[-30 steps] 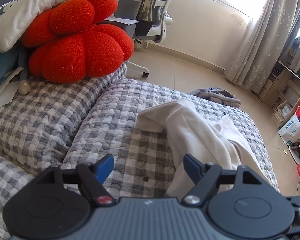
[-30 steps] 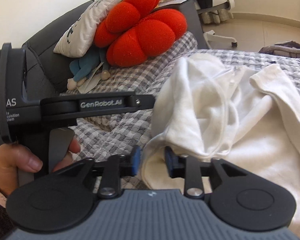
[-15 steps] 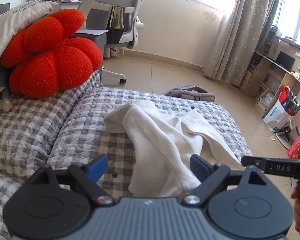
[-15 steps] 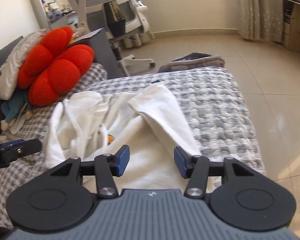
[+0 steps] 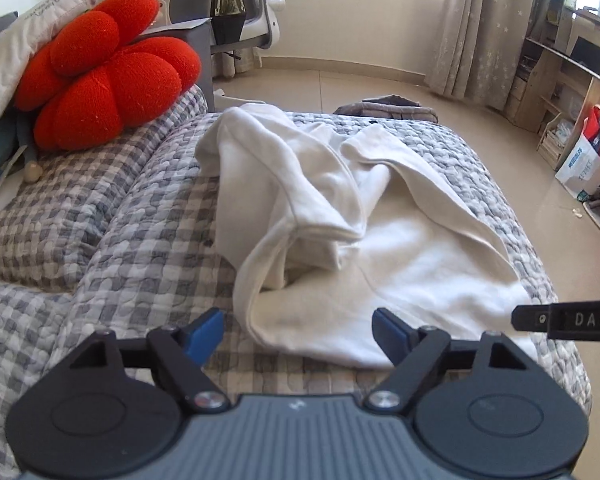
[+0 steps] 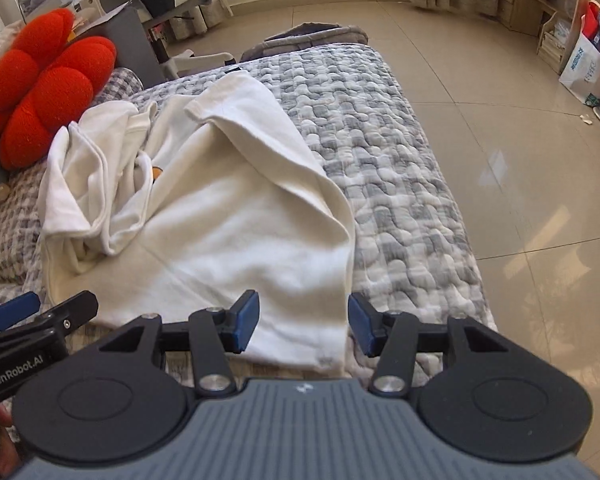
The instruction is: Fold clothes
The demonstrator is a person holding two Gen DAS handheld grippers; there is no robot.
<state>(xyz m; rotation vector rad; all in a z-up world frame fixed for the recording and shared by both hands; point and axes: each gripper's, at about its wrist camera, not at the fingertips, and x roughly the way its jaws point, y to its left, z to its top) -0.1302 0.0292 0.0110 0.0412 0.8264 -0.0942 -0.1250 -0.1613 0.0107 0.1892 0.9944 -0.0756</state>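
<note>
At the bottom of the left wrist view, the left gripper [image 5: 298,330] has its blue pads wide apart and closing a little, nothing pinched; the near hem of the white garment [image 5: 340,240] lies just beyond and between them. A second ago that garment sat off to the right of the pads, so it now fills the middle of the frame. In the right wrist view, the right gripper [image 6: 304,326] stands about half open with its pads either side of the garment's near right corner, not pressing it; a second ago they were nearly together at a bunched fold. The garment lies crumpled on the grey checked bed cover [image 5: 148,240], its left part heaped, its right part flatter. The left gripper's tip now shows at the lower left there. Further back, upper left, the red flower cushion [image 5: 104,68] looks smaller than before.
</note>
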